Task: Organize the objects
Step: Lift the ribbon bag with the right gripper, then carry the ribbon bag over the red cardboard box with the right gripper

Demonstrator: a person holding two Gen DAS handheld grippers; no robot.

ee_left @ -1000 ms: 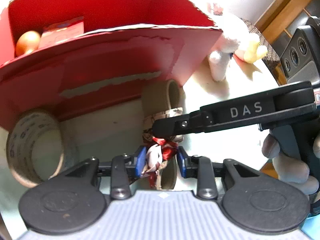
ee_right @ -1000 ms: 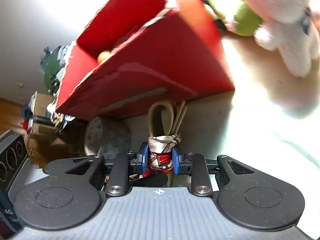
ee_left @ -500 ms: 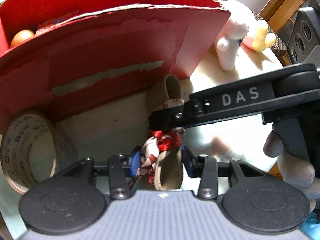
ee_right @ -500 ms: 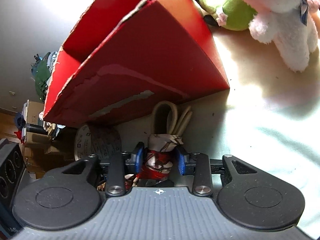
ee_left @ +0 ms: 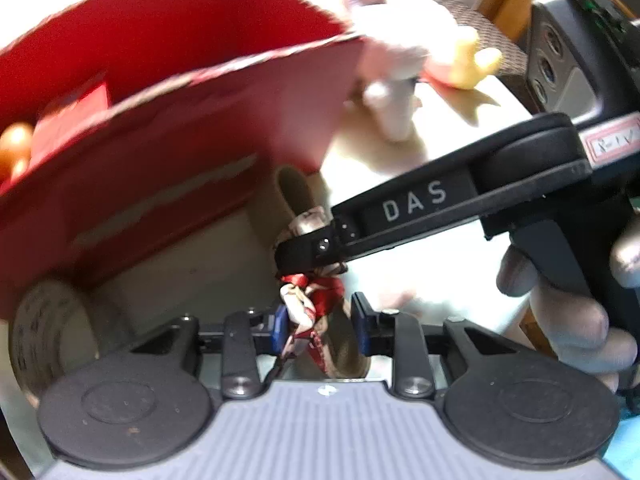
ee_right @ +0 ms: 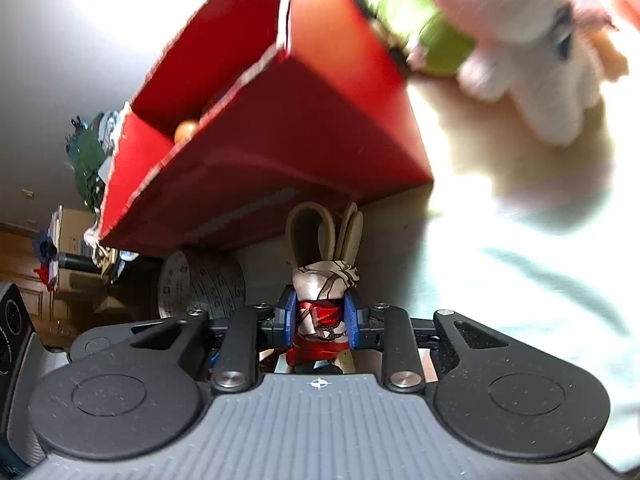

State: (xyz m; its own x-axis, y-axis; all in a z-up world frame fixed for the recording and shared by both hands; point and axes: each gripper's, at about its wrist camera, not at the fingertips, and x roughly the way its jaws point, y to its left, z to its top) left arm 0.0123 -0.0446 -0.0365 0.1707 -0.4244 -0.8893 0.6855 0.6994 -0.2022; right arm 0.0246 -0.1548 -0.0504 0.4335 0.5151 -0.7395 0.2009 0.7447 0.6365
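Observation:
A bundle of beige belt loops (ee_right: 310, 232) tied with a red and white scarf (ee_right: 324, 280) stands on the pale table in front of a red cardboard box (ee_right: 280, 140). My right gripper (ee_right: 319, 320) is closing on the scarf, its blue pads pressed against both sides. In the left wrist view the same scarf (ee_left: 316, 292) sits between the pads of my left gripper (ee_left: 319, 326), which is closing tight on the bundle's near end. The right gripper's black finger (ee_left: 304, 252) reaches in from the right, just beyond the left pads.
The red box (ee_left: 180, 140) holds an orange ball (ee_left: 16, 144) and a red packet. A tape roll (ee_left: 48, 332) stands at the box's left front. A white plush toy (ee_right: 532, 80) and a green one (ee_right: 444, 48) lie at the back right. A gloved hand (ee_left: 560, 312) holds the right gripper.
Half a second ago both pairs of jaws stood wider around the bundle; now both are back in against it. The left view has shifted slightly and is blurred.

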